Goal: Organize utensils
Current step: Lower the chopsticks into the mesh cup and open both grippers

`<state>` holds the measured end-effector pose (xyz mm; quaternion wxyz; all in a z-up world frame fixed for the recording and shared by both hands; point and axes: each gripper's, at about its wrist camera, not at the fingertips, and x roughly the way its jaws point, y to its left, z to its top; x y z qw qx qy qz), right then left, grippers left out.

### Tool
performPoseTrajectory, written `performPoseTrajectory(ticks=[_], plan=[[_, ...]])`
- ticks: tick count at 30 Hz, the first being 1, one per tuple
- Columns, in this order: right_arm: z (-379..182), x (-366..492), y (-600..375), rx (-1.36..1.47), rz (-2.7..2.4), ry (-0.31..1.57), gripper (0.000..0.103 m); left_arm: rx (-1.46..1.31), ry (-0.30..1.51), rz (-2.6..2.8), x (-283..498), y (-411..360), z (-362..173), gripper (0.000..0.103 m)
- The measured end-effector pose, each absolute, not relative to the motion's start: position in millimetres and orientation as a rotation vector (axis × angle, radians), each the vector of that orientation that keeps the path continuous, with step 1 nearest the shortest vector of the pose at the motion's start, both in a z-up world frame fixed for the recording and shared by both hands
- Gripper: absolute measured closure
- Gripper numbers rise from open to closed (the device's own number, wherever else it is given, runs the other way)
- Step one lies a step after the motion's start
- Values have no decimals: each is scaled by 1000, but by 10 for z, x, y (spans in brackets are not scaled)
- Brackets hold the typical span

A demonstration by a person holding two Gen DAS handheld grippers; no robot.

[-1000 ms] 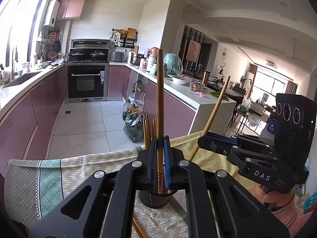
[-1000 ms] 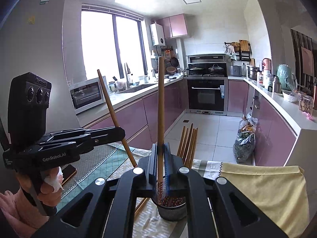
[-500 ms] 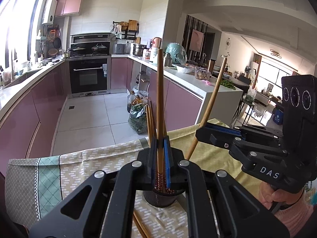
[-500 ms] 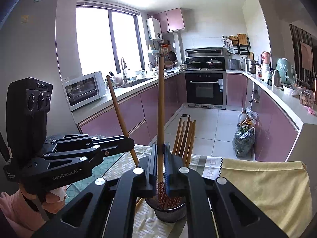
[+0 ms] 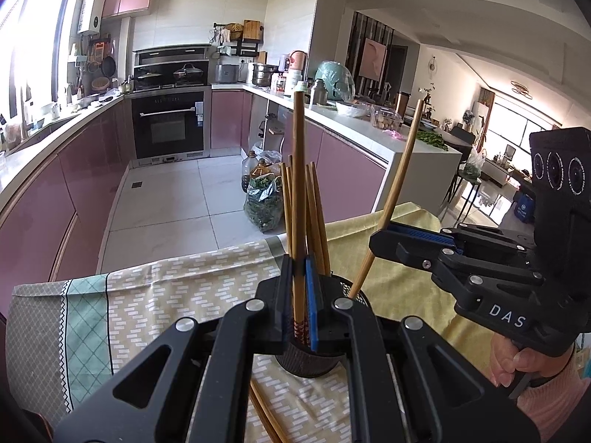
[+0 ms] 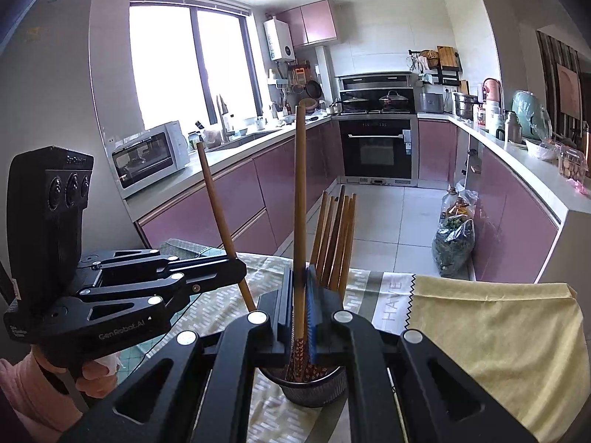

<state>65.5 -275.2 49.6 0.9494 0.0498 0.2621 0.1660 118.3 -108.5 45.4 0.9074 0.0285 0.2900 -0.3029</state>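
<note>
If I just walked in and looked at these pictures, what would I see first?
First, two black grippers, left gripper and right gripper, each with jaws shut on a long wooden chopstick, left chopstick and right chopstick, standing upright over a dark holder. More chopsticks already stand in it, on a patterned cloth, with a pink kitchen behind.

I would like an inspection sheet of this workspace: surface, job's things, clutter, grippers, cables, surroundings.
Surface: table under patterned cloths.
Job's things: black mesh holder with several chopsticks standing in it; loose chopsticks lying on the cloth.
Clutter: nothing seen.
Grippers: left gripper shut on one chopstick; right gripper shut on another chopstick, both above the holder.
Cables: nothing seen.
Surroundings: kitchen, purple cabinets, oven, microwave.
</note>
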Motion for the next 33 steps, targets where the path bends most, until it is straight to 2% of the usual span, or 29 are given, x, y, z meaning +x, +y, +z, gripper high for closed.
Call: performPoseTrajectory(ticks=[33], plan=[[179,956,-2715,125,320,638,97,100,692,-610,1421,-1257,162,95]])
